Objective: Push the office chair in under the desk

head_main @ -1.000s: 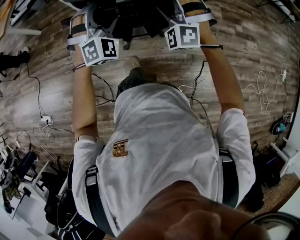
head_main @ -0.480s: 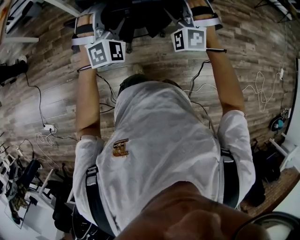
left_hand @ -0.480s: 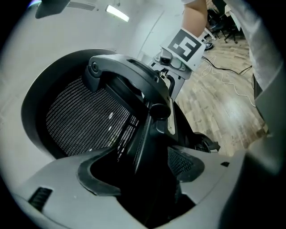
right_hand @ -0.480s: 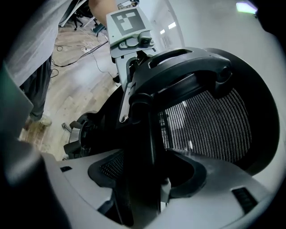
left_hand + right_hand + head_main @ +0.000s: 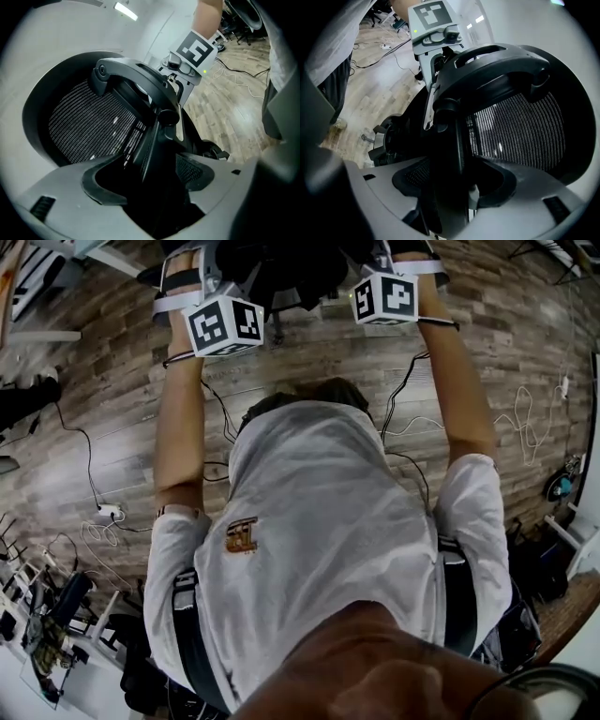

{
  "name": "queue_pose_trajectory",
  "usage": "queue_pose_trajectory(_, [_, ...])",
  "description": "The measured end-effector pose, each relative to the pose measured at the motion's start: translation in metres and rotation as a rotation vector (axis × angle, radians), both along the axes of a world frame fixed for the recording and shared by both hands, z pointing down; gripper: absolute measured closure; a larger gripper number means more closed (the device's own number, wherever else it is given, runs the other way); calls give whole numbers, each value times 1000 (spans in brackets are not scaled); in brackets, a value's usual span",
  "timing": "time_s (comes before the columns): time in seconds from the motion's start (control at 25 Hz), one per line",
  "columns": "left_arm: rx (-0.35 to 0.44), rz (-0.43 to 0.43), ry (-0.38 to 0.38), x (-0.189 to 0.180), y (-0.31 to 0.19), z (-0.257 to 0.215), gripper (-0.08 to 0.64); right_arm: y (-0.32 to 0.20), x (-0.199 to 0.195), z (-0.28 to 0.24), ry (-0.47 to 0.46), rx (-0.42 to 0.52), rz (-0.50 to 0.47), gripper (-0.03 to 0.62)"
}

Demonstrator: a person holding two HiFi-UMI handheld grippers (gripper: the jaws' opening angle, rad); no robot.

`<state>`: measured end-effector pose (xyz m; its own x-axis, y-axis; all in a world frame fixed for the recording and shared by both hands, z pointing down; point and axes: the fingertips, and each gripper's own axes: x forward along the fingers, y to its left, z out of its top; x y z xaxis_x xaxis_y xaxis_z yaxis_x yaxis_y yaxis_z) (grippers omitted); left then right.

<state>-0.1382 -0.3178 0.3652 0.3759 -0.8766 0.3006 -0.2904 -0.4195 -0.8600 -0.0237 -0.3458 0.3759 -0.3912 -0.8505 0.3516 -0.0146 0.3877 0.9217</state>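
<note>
Moved forward with office chair [image 5: 79, 122]: left tool [image 5: 152, 187] and right tool [image 5: 450, 187], each clamped on its back frame.

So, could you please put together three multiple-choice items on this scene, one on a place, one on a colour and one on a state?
1. Where in the head view is the office chair?
A. At the top edge, between the left gripper and the right gripper.
B. Behind the person.
C. At the right edge.

2. What colour is the chair's mesh back?
A. Red.
B. White.
C. Black.

3. What stands between the right gripper's jaws?
A. Nothing.
B. A strut of the chair's back frame.
C. A cable.

Answers:
1 A, the chair's dark frame shows at the top of the head view.
2 C, both gripper views show black mesh.
3 B, the right gripper view shows the black strut held between the jaws.
</note>
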Motion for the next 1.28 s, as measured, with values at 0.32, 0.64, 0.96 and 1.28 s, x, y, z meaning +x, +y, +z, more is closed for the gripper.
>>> queue_pose_trajectory(0.32, [-11,10,2,-10,-59,0,196,-62,-11,-1,1,-14,12,330])
queue_pose_trajectory(0.64, [-19,9,0,-23,-116,-4,196,-116,-24,-4,-24,-8,10,330])
queue_pose_trajectory(0.96, [-28,22,-1,-45,-174,-4,196,-171,-46,-5,-60,9,3,330])
queue_pose_trajectory(1.28, [-38,23,-1,-65,-225,-4,196,-219,-67,-6,-84,3,-28,330])
